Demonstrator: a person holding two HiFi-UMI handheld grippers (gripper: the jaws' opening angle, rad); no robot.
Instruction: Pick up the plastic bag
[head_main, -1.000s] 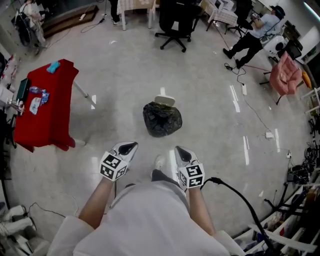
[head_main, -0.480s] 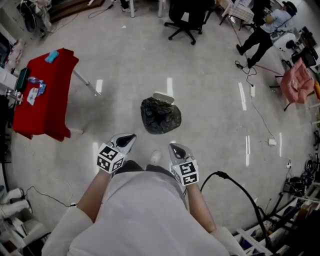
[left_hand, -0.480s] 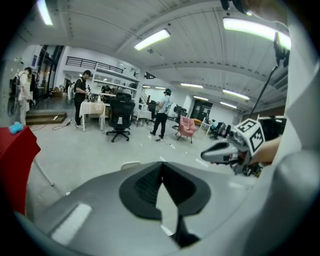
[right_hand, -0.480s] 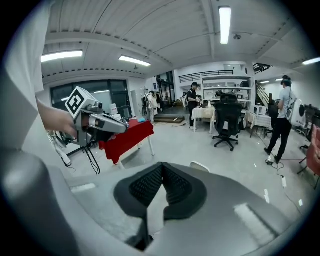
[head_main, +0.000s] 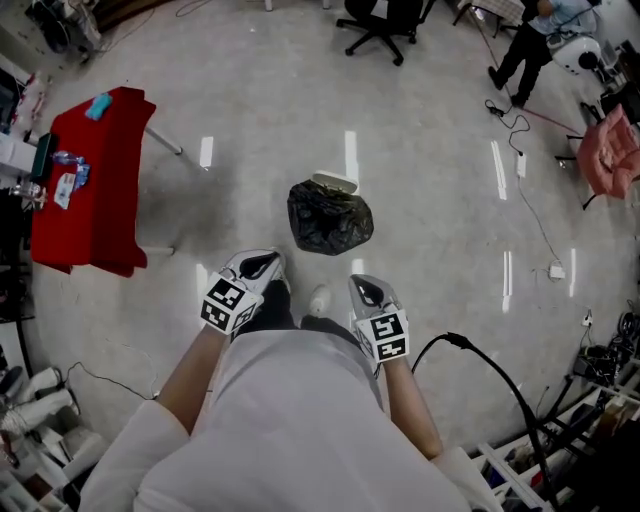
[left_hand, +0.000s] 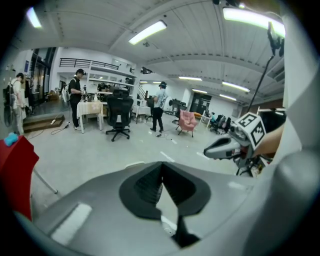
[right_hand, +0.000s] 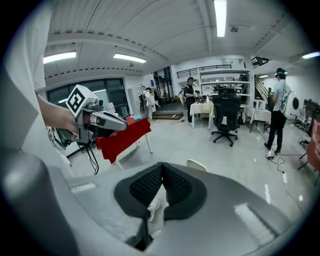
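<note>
A crumpled black plastic bag (head_main: 330, 218) lies on the grey floor, with a pale flat piece (head_main: 333, 183) at its far edge. My left gripper (head_main: 264, 263) hangs shut and empty just short of the bag, to its left. My right gripper (head_main: 364, 289) is shut and empty too, short of the bag on its right. In the left gripper view my own shut gripper (left_hand: 161, 167) hides the bag, and the right gripper (left_hand: 226, 147) shows at the right. In the right gripper view my shut gripper (right_hand: 162, 170) hides the bag; only the pale piece (right_hand: 196, 164) peeks over it.
A table with a red cloth (head_main: 95, 180) stands at the left, small items on it. A black cable (head_main: 500, 380) trails at the right behind me. Office chairs (head_main: 385, 15) and people (head_main: 530, 40) are far ahead. My shoe (head_main: 319, 299) is between the grippers.
The view has moved forward: the bag and the red table sit nearer and lower in the head view. Both grippers stay shut and keep their places before my body.
</note>
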